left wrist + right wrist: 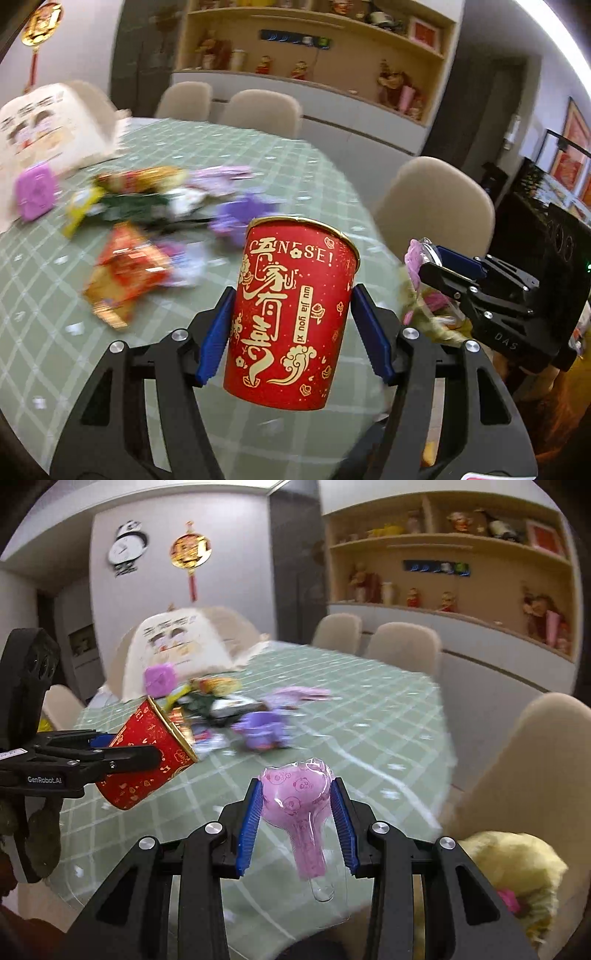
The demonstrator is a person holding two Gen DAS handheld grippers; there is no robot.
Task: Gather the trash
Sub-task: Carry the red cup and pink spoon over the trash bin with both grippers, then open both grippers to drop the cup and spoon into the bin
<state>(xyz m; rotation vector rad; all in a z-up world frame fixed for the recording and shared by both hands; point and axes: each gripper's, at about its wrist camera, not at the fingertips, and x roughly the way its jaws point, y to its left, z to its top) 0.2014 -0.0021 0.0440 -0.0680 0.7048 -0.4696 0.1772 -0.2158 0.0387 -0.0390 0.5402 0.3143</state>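
My left gripper (291, 291) is shut on a red paper cup (291, 332) with gold Chinese lettering, held upright off the green checked table (44, 280). The right wrist view shows that cup (147, 753) tilted in the left gripper (129, 747). Between the pads of my right gripper (295, 782) sits a clear plastic blister with a pink panda-print insert (295, 797), and the gripper is shut on it. From the left wrist view the right gripper (432, 260) is to the cup's right. Blurred loose wrappers (125, 266) lie in a pile (221, 705) mid-table.
A white printed paper bag (48, 125) and a purple square item (35, 192) stand at the table's far left. Beige chairs (436, 206) ring the table. A crumpled yellowish bag (509, 878) sits below my right gripper. Shelves with figurines (314, 55) line the back wall.
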